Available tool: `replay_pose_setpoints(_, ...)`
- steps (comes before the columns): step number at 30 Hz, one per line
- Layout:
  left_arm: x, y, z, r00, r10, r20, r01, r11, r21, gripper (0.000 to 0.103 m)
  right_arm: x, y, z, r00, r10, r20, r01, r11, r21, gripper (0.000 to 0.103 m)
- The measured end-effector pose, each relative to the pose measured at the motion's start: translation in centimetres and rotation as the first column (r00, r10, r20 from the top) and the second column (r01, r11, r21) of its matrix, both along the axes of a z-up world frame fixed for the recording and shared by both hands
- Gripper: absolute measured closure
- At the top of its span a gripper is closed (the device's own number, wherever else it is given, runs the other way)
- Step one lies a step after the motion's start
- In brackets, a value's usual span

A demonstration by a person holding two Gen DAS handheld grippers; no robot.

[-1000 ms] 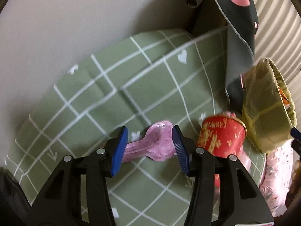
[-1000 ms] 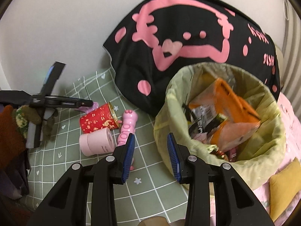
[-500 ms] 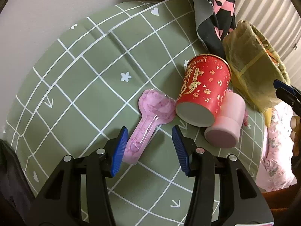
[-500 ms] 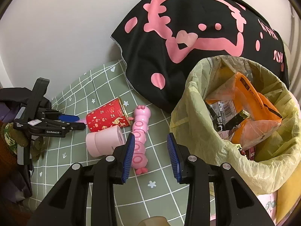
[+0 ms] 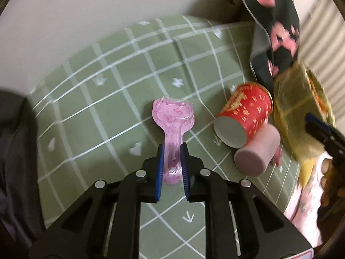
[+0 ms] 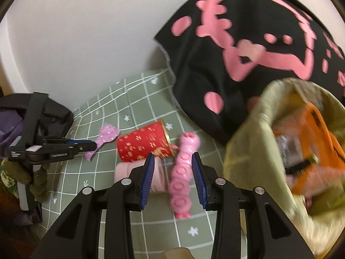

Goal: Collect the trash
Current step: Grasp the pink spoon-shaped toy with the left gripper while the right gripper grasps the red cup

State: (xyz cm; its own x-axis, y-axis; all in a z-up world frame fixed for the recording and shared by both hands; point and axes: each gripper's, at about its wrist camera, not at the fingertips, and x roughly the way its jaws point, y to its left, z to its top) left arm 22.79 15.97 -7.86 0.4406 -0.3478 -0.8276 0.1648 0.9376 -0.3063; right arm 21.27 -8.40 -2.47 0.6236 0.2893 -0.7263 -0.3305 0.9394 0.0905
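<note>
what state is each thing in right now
left gripper: jaws just closed on the pink wrapper's stem
pink wrapper: flat on the mat, gripped
right gripper: jaws open, astride the pink caterpillar toy
red cup: on its side
pink cup: on its side
trash bag: open, part full

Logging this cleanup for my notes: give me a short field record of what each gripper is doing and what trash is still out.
left gripper: jaws just closed on the pink plastic wrapper
right gripper: open, around the pink caterpillar toy, not pressing it
still on the green checked cloth: red cup, pink cup, both on their sides
trash bag: open, partly filled
</note>
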Motion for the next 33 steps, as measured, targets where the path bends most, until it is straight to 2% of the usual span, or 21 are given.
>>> replay_pose_setpoints(3, -0.9, 1.7, 0.6, 0.997, 0.071, 0.008, -0.071, 0.997, -0.018, 0.088, 1.8, 1.3, -0.1, 0.999, 0.047, -0.015, -0.047, 0.999, 0.003, 0.069)
replay_pose_setpoints(7, -1.2, 4.1, 1.0, 0.991, 0.130, 0.011, -0.130, 0.991, 0.014, 0.088, 4.8, 2.8, -0.6, 0.995, 0.078, -0.061, -0.078, 0.997, 0.014, 0.069)
replay_pose_setpoints(10, -1.1, 5.8, 1.2, 0.987, 0.158, 0.008, -0.158, 0.987, 0.005, 0.088, 6.8, 4.0, -1.0, 0.991, 0.099, -0.091, -0.097, 0.995, 0.027, 0.069)
replay_pose_setpoints(15, -0.4, 5.8, 1.3, 0.983, 0.184, 0.013, -0.184, 0.982, 0.034, 0.088, 8.4, 5.4, -2.9, 0.981, 0.129, -0.146, -0.126, 0.992, 0.030, 0.069)
replay_pose_setpoints(18, -0.7, 5.5, 1.5, 0.980, 0.198, 0.019, -0.198, 0.979, 0.036, 0.088, 8.1, 5.3, -2.9, 0.976, 0.144, -0.164, -0.131, 0.987, 0.087, 0.069)
replay_pose_setpoints(20, -1.0, 5.4, 1.9, 0.979, 0.200, 0.026, -0.201, 0.979, 0.037, 0.088, 7.3, 5.6, -2.8, 0.971, 0.172, -0.164, -0.161, 0.984, 0.082, 0.070)
replay_pose_setpoints(23, -1.3, 4.8, 2.3, 0.980, 0.197, 0.038, -0.198, 0.979, 0.039, 0.088, 5.7, 6.1, -1.9, 0.963, 0.224, -0.148, -0.213, 0.973, 0.084, 0.079)
replay_pose_setpoints(30, -2.6, 3.5, 3.8, 0.980, 0.186, 0.068, -0.189, 0.981, 0.038, 0.088, 3.0, 6.3, 0.7, 0.962, 0.260, -0.083, -0.254, 0.964, 0.078, 0.097)
replay_pose_setpoints(33, -3.3, 3.2, 4.3, 0.978, 0.191, 0.078, -0.194, 0.981, 0.029, 0.088, 1.9, 6.5, 2.0, 0.959, 0.279, -0.047, -0.278, 0.960, 0.042, 0.097)
